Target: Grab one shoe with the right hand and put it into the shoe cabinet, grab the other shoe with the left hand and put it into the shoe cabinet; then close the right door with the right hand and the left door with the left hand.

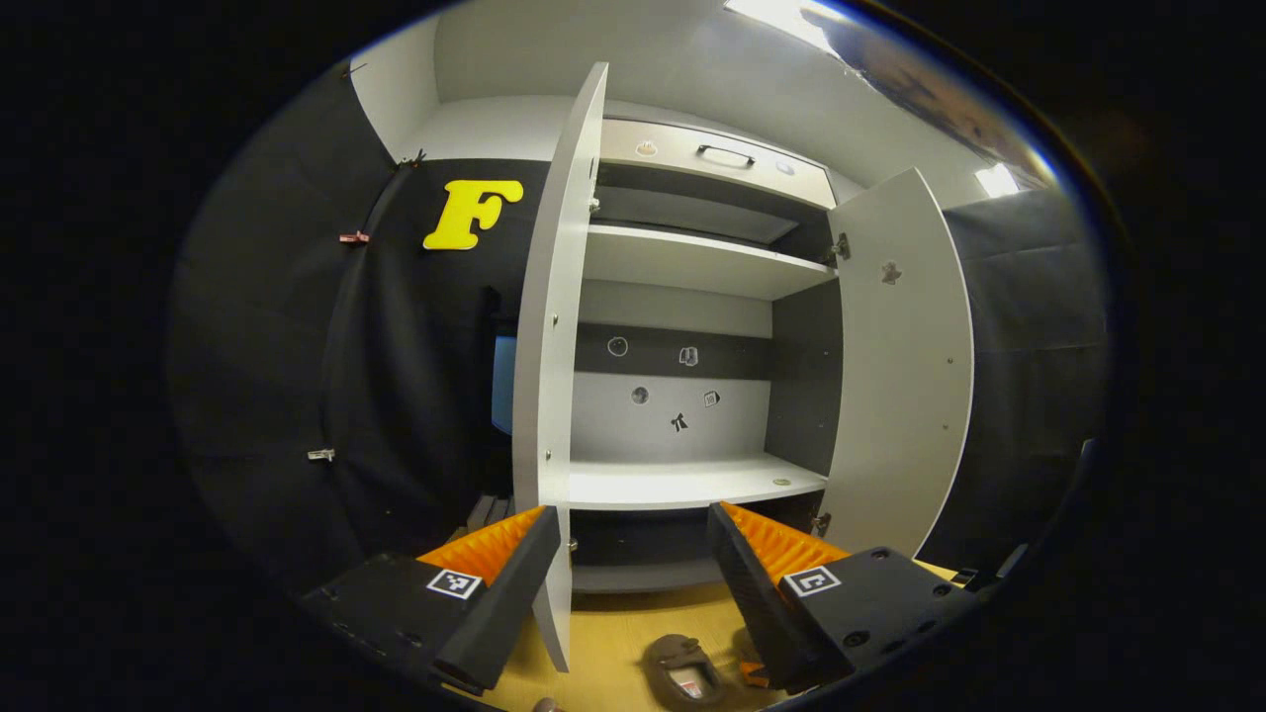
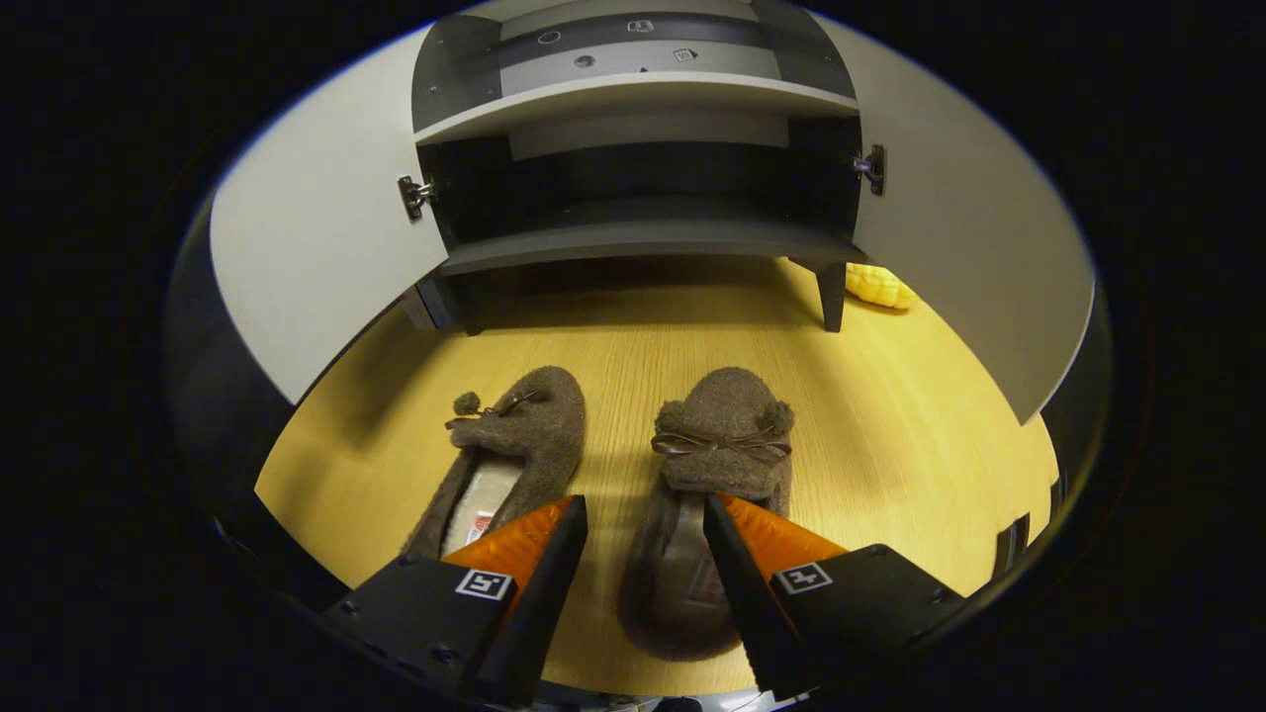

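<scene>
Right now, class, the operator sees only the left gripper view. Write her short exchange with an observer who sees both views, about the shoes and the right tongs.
Observer: The first shoe has a second shoe beside it, both with toes toward the cabinet.
Operator: Where are the right tongs?
Observer: The right tongs are open, over the heel end of the first shoe.
Operator: Anything else down there?
Observer: A yellow thing lies on the floor by the cabinet leg.
</scene>
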`<state>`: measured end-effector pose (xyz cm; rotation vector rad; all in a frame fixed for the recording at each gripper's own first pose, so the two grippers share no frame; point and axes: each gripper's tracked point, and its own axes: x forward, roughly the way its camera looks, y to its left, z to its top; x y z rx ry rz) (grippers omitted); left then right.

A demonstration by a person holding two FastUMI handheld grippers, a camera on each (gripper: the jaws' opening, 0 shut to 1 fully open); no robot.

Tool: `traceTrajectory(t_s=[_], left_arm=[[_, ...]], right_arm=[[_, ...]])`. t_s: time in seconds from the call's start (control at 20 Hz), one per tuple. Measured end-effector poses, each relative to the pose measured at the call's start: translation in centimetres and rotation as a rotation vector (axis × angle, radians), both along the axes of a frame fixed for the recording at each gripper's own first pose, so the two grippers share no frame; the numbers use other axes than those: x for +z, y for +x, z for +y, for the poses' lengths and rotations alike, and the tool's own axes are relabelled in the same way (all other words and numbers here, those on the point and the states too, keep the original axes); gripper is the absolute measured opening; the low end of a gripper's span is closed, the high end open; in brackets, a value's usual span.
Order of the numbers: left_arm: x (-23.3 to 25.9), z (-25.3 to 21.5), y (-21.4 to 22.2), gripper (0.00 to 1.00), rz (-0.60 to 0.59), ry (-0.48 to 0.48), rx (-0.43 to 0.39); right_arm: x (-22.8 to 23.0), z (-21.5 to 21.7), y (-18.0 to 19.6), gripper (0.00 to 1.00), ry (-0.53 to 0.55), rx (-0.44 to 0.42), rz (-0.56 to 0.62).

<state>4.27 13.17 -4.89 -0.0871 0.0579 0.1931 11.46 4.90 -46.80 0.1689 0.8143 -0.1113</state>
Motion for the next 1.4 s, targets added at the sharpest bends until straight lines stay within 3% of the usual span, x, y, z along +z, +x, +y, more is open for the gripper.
traceTrajectory(t_s=[0.35, 0.5, 0.6, 0.65, 0.7, 0.8, 0.85, 0.9, 1.0, 1.4], left_arm=[[-2.6, 0.1, 1.6, 0.95, 0.067, 0.001, 0.005], [-3.2, 0.2, 2.1, 0.95, 0.082, 0.0, 0.011], [-3.5, 0.3, 2.4, 0.95, 0.092, 0.008, 0.02], [-3.6, 0.3, 2.7, 0.95, 0.097, 0.009, 0.023], [-3.8, 0.2, 2.8, 0.95, 0.102, 0.008, 0.024], [-3.7, -0.1, 3.2, 0.95, 0.103, 0.006, 0.023], [-3.5, -0.3, 3.3, 0.95, 0.1, 0.007, 0.022], [-3.3, -0.4, 3.5, 0.95, 0.095, 0.01, 0.023], [-3.1, -0.8, 3.7, 0.95, 0.091, 0.012, 0.025], [-1.3, -3.4, 3.4, 0.95, 0.064, -0.001, 0.016]], right_arm=[[-2.5, -1.2, 2.1, 0.75, -0.05, -0.013, 0.023], [-3.7, -2.6, 2.4, 0.48, -0.088, -0.026, 0.046], [-3.7, -2.2, 2.7, 0.34, -0.056, -0.004, 0.049], [-4.0, -2.2, 2.9, 0.34, -0.065, 0.001, 0.043], [-3.5, -2.2, 2.8, 0.12, -0.079, 0.014, 0.042], [-3.8, -2.1, 2.4, 0.12, -0.102, 0.067, 0.061], [-2.9, -2.2, 2.7, 0.12, -0.095, 0.058, 0.041], [-2.4, -2.1, 2.6, 0.05, -0.078, 0.061, 0.034], [-1.3, -2.5, 2.8, 0.05, -0.06, 0.072, 0.02], [14.1, -4.7, 6.4, 0.05, -0.019, 0.074, -0.201]])
